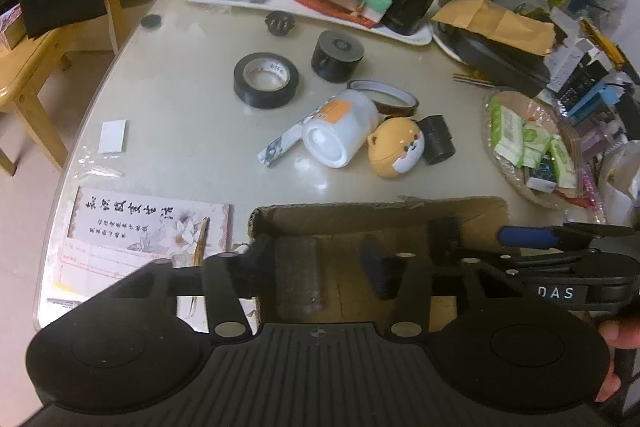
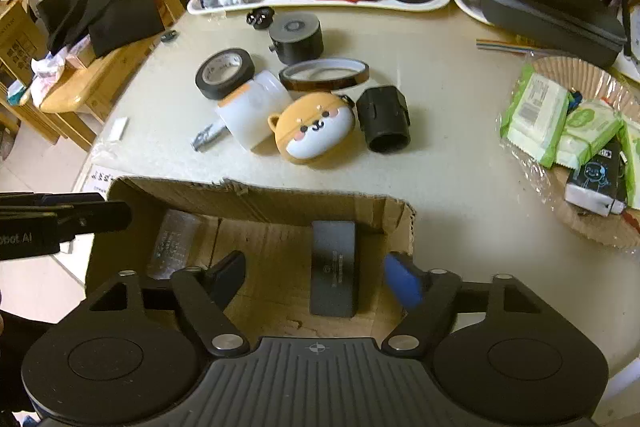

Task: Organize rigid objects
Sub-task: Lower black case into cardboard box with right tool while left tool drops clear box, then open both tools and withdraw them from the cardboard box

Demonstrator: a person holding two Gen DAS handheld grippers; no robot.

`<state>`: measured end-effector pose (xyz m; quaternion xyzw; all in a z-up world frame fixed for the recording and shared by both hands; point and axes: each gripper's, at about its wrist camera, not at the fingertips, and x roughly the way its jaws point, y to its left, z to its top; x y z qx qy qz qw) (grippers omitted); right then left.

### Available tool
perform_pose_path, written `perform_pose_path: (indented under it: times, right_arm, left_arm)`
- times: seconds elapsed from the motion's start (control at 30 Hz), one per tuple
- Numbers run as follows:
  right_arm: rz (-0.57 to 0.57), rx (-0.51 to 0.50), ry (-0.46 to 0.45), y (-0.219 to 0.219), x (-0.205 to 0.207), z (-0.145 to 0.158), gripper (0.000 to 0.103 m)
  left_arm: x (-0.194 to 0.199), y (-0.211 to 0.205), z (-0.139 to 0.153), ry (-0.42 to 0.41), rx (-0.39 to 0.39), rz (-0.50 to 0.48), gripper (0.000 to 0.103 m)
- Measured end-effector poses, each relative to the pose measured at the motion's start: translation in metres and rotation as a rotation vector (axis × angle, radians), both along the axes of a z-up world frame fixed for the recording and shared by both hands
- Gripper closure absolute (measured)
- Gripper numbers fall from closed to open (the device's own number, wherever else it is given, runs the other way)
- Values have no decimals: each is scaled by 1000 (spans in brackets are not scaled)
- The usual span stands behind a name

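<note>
Rigid objects, including black tape roll (image 1: 266, 79) and white jar (image 1: 340, 131), are lying on the bench (image 1: 180, 131) beyond the cardboard box (image 2: 248, 201); both tongs (image 1: 316, 259) (image 2: 316, 279) are hovering released over it.

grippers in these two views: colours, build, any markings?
Both are matte black plastic linkage grippers: ribbed centre plate with a crosshair mark, two round side discs, silver pivot pins. The right gripper has one black fingertip and one blue fingertip. The left gripper has dark fingertips. White "DAS" lettering sits on the right gripper's side; the left's reads "...bot AI".
</note>
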<state>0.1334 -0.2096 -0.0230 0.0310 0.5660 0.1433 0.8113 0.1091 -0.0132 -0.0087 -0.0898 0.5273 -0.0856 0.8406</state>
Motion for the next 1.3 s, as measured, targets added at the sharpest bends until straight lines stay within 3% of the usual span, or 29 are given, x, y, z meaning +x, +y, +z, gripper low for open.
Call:
perform_pose_path:
  times: [0.3, 0.43, 0.83, 0.9, 1.07, 1.3]
  right_arm:
    - [-39, 4, -65, -8, 1, 16, 9]
    - [-72, -15, -58, -14, 2, 13, 8]
    - [-112, -12, -7, -29, 5, -5, 28]
    - [-108, 15, 3, -29, 4, -6, 28]
    - [-81, 85, 39, -24, 1, -7, 28]
    - [-34, 54, 59, -16, -7, -3, 25]
  left_arm:
    - [2, 5, 6, -75, 65, 16, 53]
    - [9, 6, -9, -42, 104, 15, 53]
    - [13, 9, -18, 15, 52, 11, 53]
    - [14, 8, -20, 29, 22, 0, 53]
    - [14, 1, -21, 21, 43, -22, 52]
    - [14, -1, -21, 20, 45, -21, 52]
